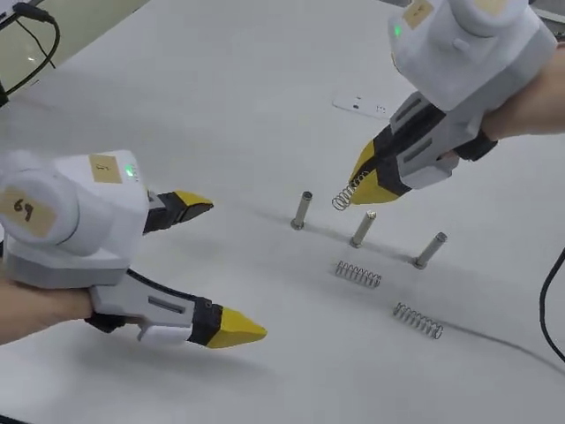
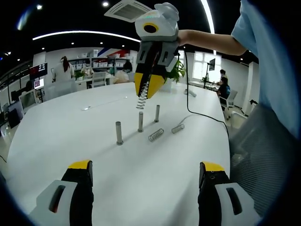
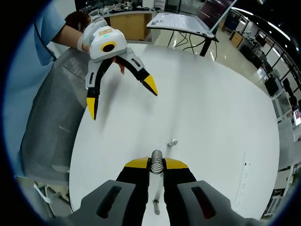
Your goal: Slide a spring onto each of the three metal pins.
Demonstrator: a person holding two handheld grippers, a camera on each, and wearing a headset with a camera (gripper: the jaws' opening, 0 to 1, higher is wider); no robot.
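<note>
Metal spring point(image 1: 343, 199) in right gripper point(image 1: 364, 180) above middle pin point(image 1: 363, 229)

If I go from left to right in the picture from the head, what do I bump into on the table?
Left tongs → left metal pin → middle metal pin → right metal pin.
</note>
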